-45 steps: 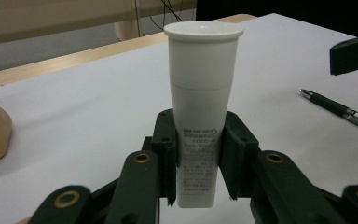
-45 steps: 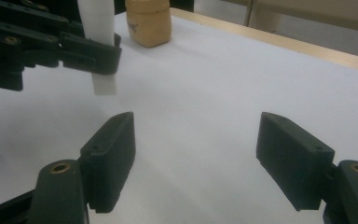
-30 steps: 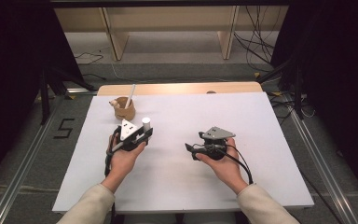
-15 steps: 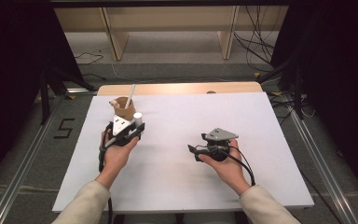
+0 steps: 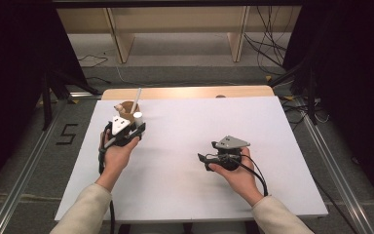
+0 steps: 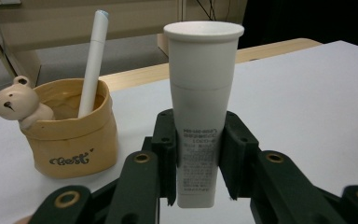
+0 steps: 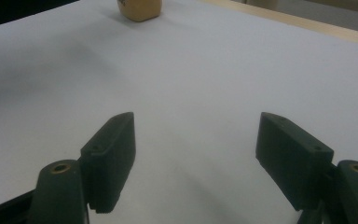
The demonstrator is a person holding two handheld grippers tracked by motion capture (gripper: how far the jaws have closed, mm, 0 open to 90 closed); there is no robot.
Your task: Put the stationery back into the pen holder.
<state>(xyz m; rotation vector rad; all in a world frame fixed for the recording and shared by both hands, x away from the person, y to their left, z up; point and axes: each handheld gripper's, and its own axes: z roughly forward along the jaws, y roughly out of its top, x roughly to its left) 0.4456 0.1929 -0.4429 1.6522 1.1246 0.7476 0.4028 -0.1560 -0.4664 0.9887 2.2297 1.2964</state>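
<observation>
Carried up-left across the bench (image 5: 185,185) since a second ago, the white tube (image 6: 203,116) stands clamped upright in the left gripper (image 6: 200,154) just beside the bear-trimmed cup (image 6: 72,133) holding a white pen (image 6: 92,60), not yet dropped in, while the right gripper (image 7: 196,154) rests released

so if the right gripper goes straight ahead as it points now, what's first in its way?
Mostly bare table; the right gripper is open and empty. The tan cup sits far ahead, left of centre; it may pass beside it.
</observation>
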